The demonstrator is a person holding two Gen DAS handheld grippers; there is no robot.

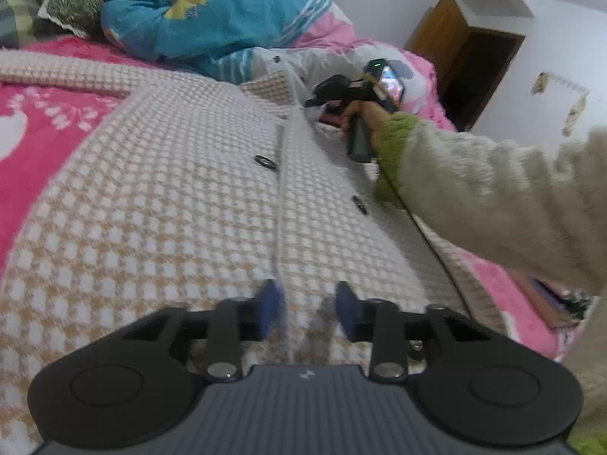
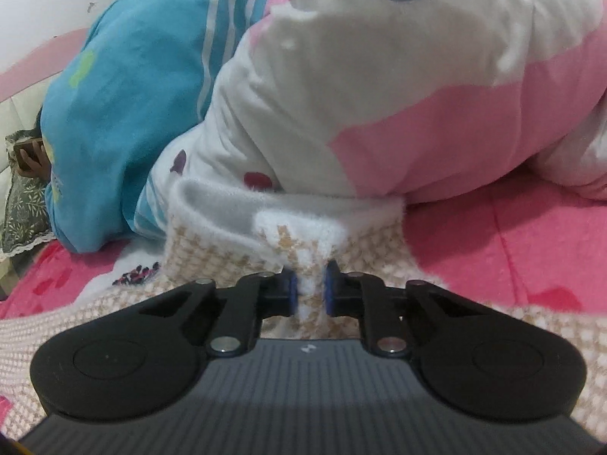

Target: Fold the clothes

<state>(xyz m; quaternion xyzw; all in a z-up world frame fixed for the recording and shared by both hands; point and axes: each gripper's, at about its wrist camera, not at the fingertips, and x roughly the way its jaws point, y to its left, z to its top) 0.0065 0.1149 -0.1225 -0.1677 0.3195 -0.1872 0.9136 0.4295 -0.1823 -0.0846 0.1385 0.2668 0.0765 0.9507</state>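
Closest to you, your left claw (image 1: 309, 309) is pinched on the buttoned front edge of the tan-and-white houndstooth cardigan (image 1: 170, 204), whose fabric bunches up between the blue pads (image 1: 270, 309) near the bed's near edge. Your right claw (image 2: 310, 289) is clamped on a raised fold of the cardigan's collar, right beside the pink-and-white quilt (image 2: 379, 94) heaped at the far side of the bed, with your cream sleeve (image 1: 493, 197) stretched across the garment. Spread flat on the pink bedspread (image 1: 38, 121), the cardigan shows two dark buttons (image 1: 264, 161) along its placket.
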